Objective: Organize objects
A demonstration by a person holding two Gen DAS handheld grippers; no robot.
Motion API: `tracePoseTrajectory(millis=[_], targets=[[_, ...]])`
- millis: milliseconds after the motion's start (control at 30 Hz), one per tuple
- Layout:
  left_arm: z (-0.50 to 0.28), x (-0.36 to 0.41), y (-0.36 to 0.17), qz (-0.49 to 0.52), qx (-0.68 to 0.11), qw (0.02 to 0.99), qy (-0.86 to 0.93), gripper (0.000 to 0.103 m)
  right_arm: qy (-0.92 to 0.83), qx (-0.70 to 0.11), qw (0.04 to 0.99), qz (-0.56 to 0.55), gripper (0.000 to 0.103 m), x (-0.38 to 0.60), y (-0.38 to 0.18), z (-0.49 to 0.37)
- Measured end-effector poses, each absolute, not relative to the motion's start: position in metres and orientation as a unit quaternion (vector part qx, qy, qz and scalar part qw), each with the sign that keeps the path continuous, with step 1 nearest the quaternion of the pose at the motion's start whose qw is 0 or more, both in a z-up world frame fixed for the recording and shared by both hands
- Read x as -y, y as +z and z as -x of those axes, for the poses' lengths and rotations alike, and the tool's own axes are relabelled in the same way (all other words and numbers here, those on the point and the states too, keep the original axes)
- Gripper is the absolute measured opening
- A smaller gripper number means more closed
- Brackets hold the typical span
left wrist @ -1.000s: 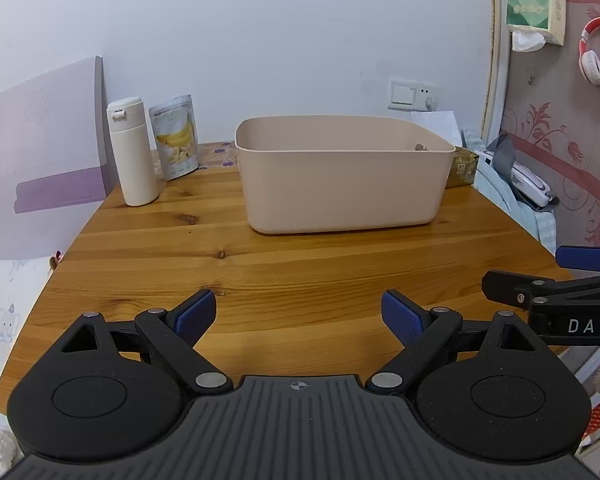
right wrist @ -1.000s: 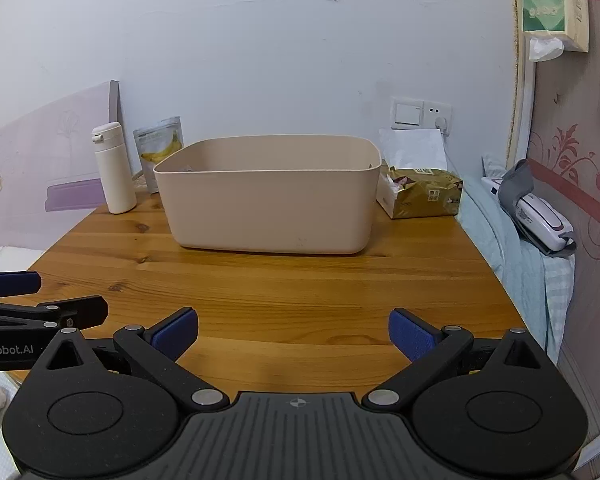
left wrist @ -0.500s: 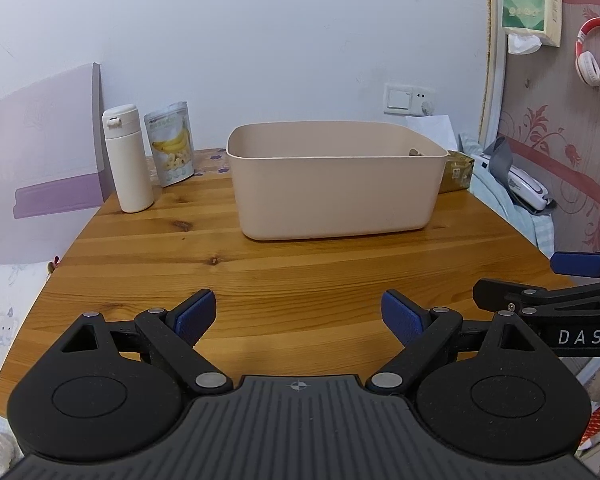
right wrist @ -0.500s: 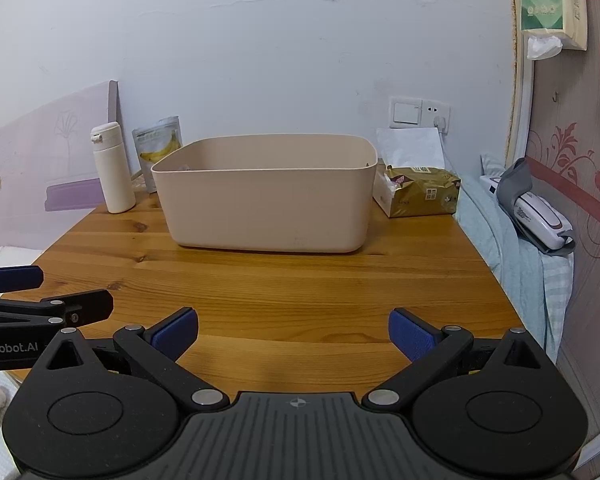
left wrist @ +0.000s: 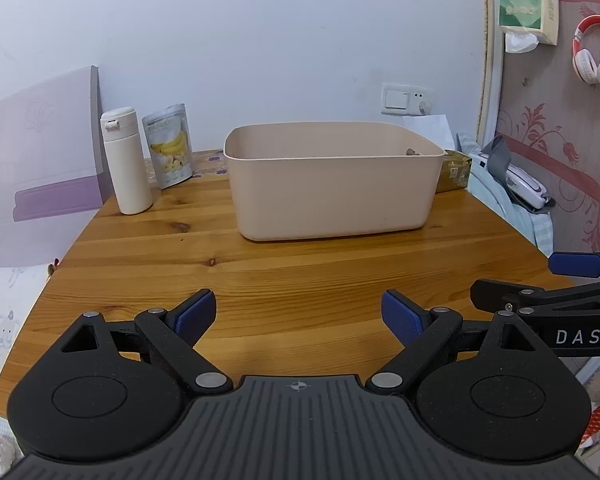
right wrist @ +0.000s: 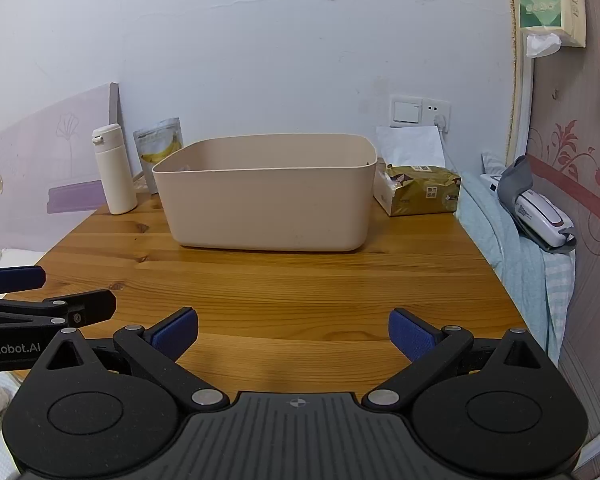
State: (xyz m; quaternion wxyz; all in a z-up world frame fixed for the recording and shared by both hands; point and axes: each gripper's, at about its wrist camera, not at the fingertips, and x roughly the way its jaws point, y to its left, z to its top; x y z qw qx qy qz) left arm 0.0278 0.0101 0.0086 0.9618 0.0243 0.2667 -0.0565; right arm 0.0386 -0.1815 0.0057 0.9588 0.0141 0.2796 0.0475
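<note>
Both your jaws hang released; reaching left of the bin (left wrist: 332, 184), you could topple the upright bottle (left wrist: 126, 160).

Both low, facing bin (left wrist: 332, 184), perhaps level.

Soft, even indoor light fills both views, no hard glare anywhere. The wooden table (left wrist: 300, 272) carries a mild sheen, and a faint shadow sits under the beige bin (right wrist: 266, 196). Both views are sharp in the centre. Fisheye bending curves the wall (right wrist: 260, 60) and the table edges, and the picture corners fall to black vignette.
</note>
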Motion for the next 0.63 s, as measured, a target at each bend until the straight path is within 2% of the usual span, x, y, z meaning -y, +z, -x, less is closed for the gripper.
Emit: tracePoseTrajectory(millis=[633], targets=[[-0.0307,-0.0145,0.0028,-0.007,-0.272,0.961,-0.051,0.091,0.039,-0.285,0.958,-0.020,0.103,0.1839,0.0039,-0.0398]])
